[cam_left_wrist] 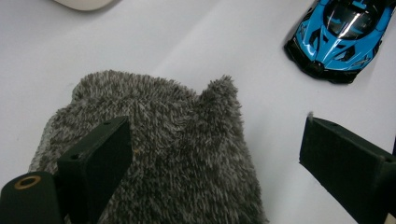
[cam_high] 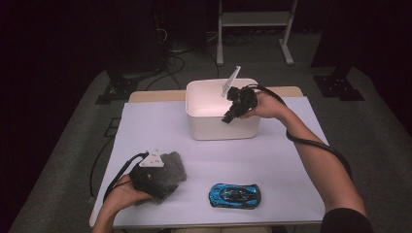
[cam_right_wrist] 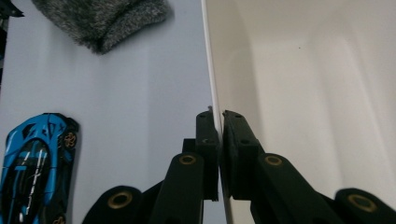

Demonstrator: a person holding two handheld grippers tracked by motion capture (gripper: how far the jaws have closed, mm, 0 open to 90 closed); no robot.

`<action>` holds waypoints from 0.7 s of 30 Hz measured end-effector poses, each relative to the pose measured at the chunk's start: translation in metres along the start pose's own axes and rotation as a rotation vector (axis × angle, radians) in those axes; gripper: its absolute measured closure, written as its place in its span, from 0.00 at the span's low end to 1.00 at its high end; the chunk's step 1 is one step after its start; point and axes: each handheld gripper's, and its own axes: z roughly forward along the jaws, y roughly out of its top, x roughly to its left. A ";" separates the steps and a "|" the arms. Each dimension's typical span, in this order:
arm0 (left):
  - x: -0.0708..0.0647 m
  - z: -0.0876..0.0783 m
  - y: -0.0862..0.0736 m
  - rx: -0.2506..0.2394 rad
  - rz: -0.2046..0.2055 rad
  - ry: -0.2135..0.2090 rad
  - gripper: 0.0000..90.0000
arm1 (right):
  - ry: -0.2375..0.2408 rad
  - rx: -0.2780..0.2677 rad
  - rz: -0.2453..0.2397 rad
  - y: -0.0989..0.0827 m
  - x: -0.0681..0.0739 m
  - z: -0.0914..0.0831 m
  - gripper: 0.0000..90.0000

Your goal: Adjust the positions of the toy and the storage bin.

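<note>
1. At the near left corner of the table (cam_high: 145, 121), the left gripper (cam_high: 154, 178) hangs over the grey fluffy cloth (cam_high: 171, 167). In the left gripper view its jaws stand wide: one pad sits over the pile of the cloth (cam_left_wrist: 154, 154), the other is out over bare white table beyond the cloth's edge, and nothing is pinched between them.

2. Nearer the middle of the front edge lies the blue toy car (cam_high: 234, 195), just right of the cloth and apart from it (neither gripper is at it).

3. Toward the far edge, a little right of centre, stands the white bin (cam_high: 214, 127). It looks empty as far as its inside can be seen.

4. The right gripper (cam_high: 232, 112) is at the bin's near right rim, tilted down. In the right gripper view its jaws are closed tight on the thin rim wall (cam_right_wrist: 212, 84), one pad outside and one inside.

5. Judged step: the bin is being held steady by its rim while the left gripper readies to pick up the cloth, presumably to drop it in.

6. The next move, I judge, calls for the left gripper to sink into the pile and shift so both pads straddle a fold, then close. As it stands, the outer pad would meet only the table.

7. The right grip should hold firm so the light bin does not tip.
</note>
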 end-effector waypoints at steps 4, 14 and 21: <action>-0.001 0.000 0.002 -0.001 0.007 -0.001 0.10 | 0.004 -0.018 0.004 -0.008 0.010 -0.002 0.93; -0.003 0.000 0.003 0.007 0.012 0.004 0.10 | 0.009 -0.024 -0.022 -0.018 0.040 -0.004 0.93; -0.003 0.000 0.003 0.016 0.019 0.012 0.10 | 0.011 -0.026 -0.025 -0.020 0.053 -0.003 0.93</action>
